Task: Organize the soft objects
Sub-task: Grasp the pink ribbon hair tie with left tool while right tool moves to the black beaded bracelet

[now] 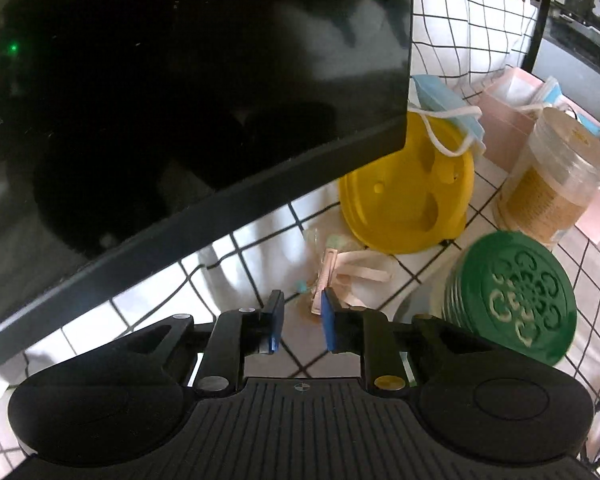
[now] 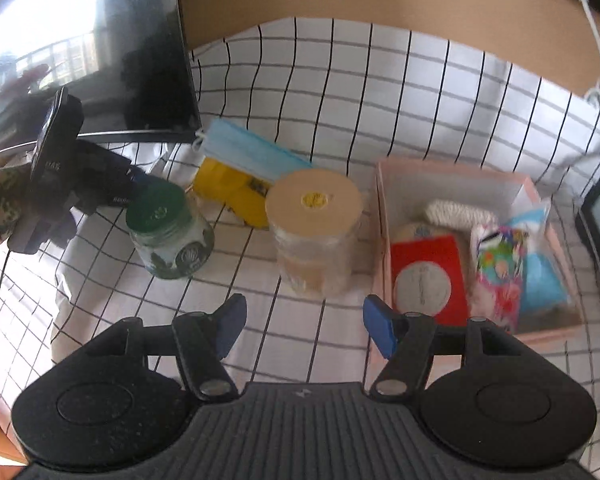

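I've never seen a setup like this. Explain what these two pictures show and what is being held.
Each picture comes from a camera mounted on a hand-held gripper, looking out along its two blue-tipped fingers. A person holds one gripper in each hand. The left gripper hangs over a small pink hair clip on the checked cloth, fingers narrow but gripping nothing. The right gripper is open and empty. On the cloth sit a green-lidded jar, a tan-lidded jar, a blue face mask on a yellow thing, and a pink box of soft items.
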